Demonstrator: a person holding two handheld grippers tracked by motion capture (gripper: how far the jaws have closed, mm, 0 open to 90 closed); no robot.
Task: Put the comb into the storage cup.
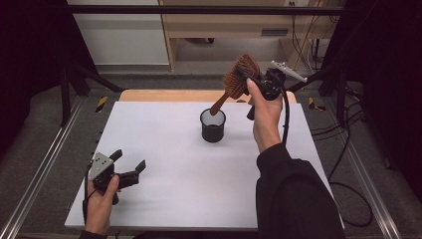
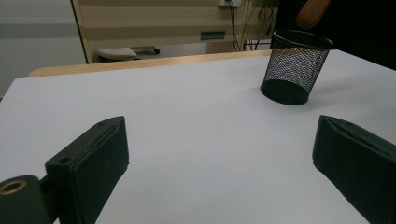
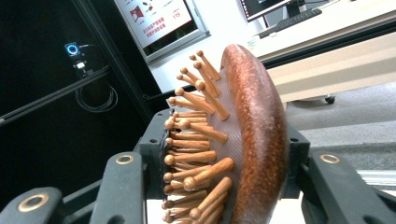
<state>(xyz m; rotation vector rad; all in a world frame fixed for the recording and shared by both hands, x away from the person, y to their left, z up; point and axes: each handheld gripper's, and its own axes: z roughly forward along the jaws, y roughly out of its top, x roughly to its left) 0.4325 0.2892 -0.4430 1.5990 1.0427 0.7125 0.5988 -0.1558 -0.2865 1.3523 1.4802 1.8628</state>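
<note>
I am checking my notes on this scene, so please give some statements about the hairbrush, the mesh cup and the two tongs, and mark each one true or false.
1. The right tongs are shut on the wooden hairbrush. True.
2. The hairbrush lies flat on the white table. False: it is held in the air, handle pointing down toward the cup.
3. The black mesh cup stands upright on the table. True.
4. The left tongs grip the mesh cup. False: they are open and hold nothing, at the near left of the table, apart from the cup.
5. The brush handle is deep inside the cup. False: its tip is at or just above the rim.
</note>
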